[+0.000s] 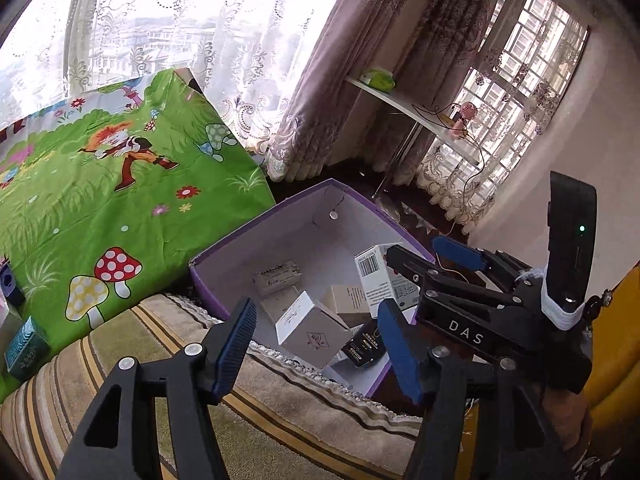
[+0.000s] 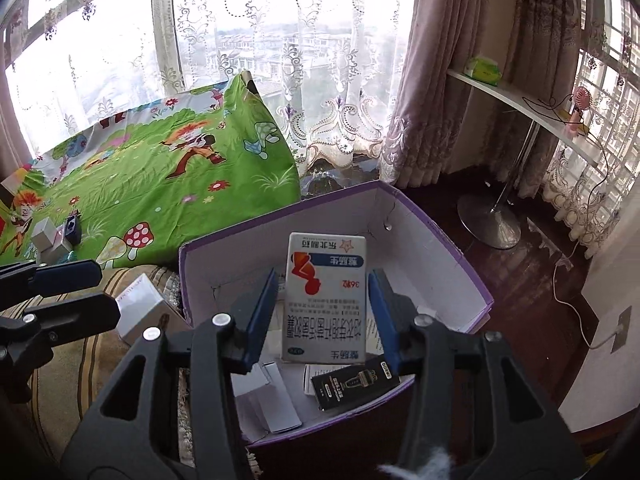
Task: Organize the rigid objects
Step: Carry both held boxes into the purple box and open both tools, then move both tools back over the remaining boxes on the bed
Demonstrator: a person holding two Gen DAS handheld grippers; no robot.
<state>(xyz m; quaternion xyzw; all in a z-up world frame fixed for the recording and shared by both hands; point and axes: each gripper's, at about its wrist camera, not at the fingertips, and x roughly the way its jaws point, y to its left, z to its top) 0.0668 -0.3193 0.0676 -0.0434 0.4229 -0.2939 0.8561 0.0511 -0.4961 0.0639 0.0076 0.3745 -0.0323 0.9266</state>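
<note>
A green cartoon-print sheet (image 2: 160, 176) is lying behind a purple-edged cardboard box (image 2: 460, 264) that is resting on a striped cushion (image 1: 280, 392). The box is holding several small cartons. The right gripper (image 2: 324, 312) is hanging over it with jaws spread; the white medicine carton (image 2: 326, 296) is sitting between the pads, gaps showing on both sides. The left gripper (image 1: 320, 344) is also standing spread, holding nothing, near the box's edge.

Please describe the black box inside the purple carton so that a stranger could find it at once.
Find the open purple carton with white walls beside the green cartoon sheet. At its near edge, below the tall white medicine box, lies the small black box. It is the only dark package among white and beige ones.
</note>
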